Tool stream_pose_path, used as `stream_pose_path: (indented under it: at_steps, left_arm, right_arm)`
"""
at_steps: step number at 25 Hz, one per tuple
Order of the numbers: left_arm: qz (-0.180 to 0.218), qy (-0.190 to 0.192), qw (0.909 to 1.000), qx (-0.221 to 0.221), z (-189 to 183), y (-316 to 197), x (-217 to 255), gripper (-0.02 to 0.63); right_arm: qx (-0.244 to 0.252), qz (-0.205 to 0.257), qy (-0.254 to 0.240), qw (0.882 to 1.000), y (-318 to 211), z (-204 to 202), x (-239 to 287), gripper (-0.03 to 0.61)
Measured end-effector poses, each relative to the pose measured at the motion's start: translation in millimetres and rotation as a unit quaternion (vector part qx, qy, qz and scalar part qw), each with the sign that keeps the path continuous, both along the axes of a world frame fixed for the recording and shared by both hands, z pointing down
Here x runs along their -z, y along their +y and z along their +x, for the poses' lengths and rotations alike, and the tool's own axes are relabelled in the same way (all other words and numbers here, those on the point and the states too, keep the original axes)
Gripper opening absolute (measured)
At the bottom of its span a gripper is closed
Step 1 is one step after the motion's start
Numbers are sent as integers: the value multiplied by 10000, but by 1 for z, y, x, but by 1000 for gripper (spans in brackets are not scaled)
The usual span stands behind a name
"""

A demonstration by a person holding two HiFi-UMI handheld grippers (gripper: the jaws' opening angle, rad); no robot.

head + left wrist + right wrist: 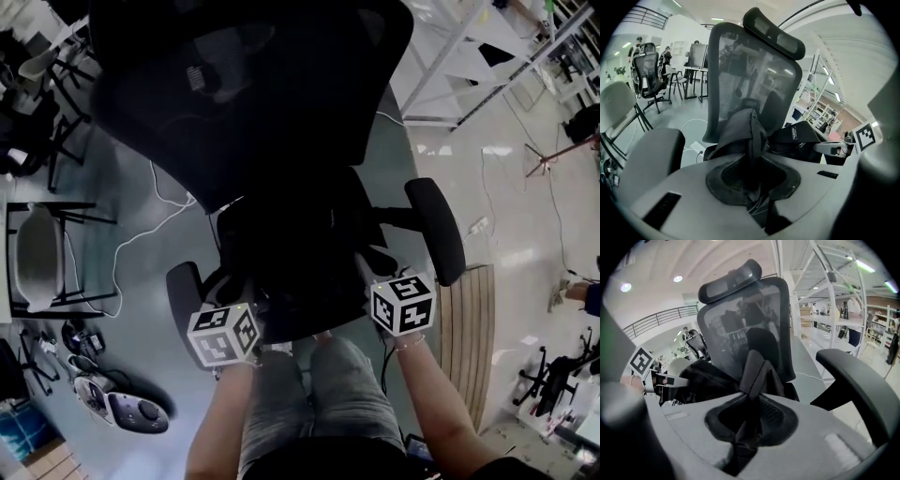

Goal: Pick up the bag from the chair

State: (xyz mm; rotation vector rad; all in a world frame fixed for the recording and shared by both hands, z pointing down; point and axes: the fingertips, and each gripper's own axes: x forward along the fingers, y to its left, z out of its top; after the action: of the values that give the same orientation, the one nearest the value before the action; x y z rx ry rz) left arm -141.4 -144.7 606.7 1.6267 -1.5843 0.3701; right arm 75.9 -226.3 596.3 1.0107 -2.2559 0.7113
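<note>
Bag (801,137) (black, soft) lies on the chair (253,84) seat between both grippers. The left gripper (751,126) and right gripper (757,369) each clamp the bag's fabric. The grasp appears made; lifting remains.

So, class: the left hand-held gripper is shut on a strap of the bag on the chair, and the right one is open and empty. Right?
No. The right hand-held gripper is shut too, on a black strap of the bag, as the right gripper view shows. The left hand-held gripper is shut on a second strap of the bag on the chair.
</note>
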Motion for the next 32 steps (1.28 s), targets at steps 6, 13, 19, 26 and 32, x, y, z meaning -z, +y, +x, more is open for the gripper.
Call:
stream_pose_path:
  at_steps: [6, 13, 19, 26, 32]
  left_arm:
    - [408, 109, 9990, -136, -1, 1, 54, 69]
    - [898, 312, 9950, -298, -2, -2, 117, 69]
    - [1304, 524, 9897, -282, -10, 7, 168, 69]
    - [1910, 491, 9801, -230, -19, 9, 223, 69]
    - [2281, 410, 9725, -231, -28, 13, 248, 69]
  right_arm:
    - [-203, 315, -224, 9990, 7, -2, 54, 54]
    - [-200, 751, -459, 9959, 7, -6, 119, 54]
    - [-102, 1147, -751, 9905, 19, -13, 176, 55]
    - [175, 1642, -980, 9814, 22, -25, 227, 55]
    - [315, 1866, -1110, 9756, 30, -35, 252, 55]
